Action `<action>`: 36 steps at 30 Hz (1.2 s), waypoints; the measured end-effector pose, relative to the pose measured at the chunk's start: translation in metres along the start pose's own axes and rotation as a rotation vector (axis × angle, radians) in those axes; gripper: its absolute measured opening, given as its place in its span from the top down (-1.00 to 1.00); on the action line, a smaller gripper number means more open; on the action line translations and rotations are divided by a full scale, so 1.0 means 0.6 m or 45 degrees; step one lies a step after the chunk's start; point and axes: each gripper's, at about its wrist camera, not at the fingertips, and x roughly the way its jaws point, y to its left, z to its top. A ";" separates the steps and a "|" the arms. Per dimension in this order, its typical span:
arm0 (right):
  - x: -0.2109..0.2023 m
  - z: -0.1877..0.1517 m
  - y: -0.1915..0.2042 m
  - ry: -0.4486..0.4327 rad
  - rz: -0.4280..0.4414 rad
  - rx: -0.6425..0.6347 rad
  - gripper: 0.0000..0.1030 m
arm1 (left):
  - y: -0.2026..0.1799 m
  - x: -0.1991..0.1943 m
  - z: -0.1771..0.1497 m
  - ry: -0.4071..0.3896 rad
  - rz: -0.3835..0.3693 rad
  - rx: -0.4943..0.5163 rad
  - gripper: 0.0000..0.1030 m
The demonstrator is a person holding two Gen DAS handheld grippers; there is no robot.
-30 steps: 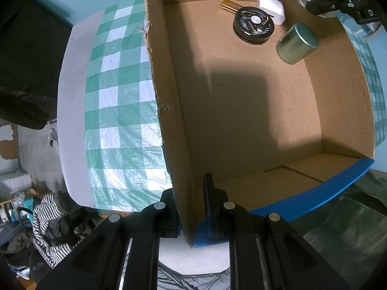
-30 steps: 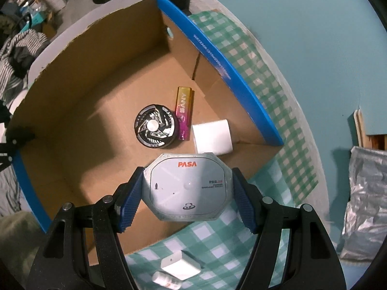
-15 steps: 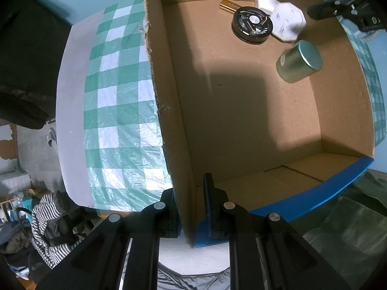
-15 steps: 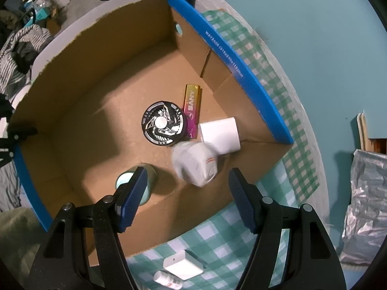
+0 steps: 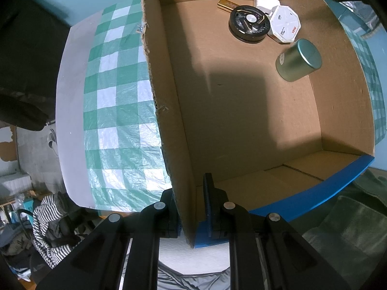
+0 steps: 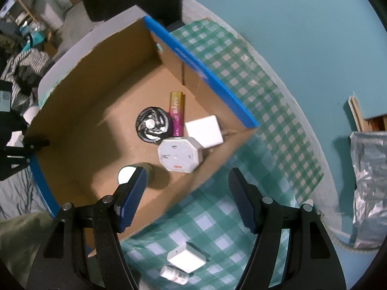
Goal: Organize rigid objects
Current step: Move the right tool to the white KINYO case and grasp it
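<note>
— So why does your left gripper [image 5: 191, 213] pinch the cardboard box [image 5: 169, 130] wall?

— To steady it on the table [image 6: 261, 96]; those fingers are clamped on it. My right gripper [image 6: 187, 201] hangs wide open, empty.

— And the octagonal white case [image 6: 179, 154]?

— Flat in the box, touching the black disc [image 6: 152, 123]. The gold bar [image 6: 177, 113] beside them points toward the far corner.

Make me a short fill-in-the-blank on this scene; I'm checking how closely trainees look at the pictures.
1. The left gripper is clamped on the box's ____.
2. The right gripper is open and holds ____.
3. The white octagonal case lies ____ the cardboard box.
4. The small white bottle lies outside the box on the checked ____.

Missing words: wall; nothing; inside; tablecloth
</note>
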 end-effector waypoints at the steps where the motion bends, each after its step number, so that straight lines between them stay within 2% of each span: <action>1: -0.004 -0.003 -0.006 -0.005 0.002 0.013 -0.37 | 0.000 0.000 0.000 0.001 0.000 0.001 0.72; 11: -0.014 -0.038 -0.111 -0.016 0.001 0.219 -0.37 | -0.004 -0.001 0.001 0.006 0.006 0.009 0.72; 22: 0.068 -0.073 -0.217 0.094 0.015 0.434 -0.37 | -0.003 0.000 0.003 0.025 0.000 -0.007 0.72; 27: 0.115 -0.086 -0.236 0.141 0.053 0.490 -0.37 | 0.000 0.002 0.003 0.034 -0.004 -0.017 0.72; 36: 0.167 -0.081 -0.244 0.129 0.128 0.486 -0.37 | 0.012 0.010 0.004 0.043 -0.025 -0.030 0.72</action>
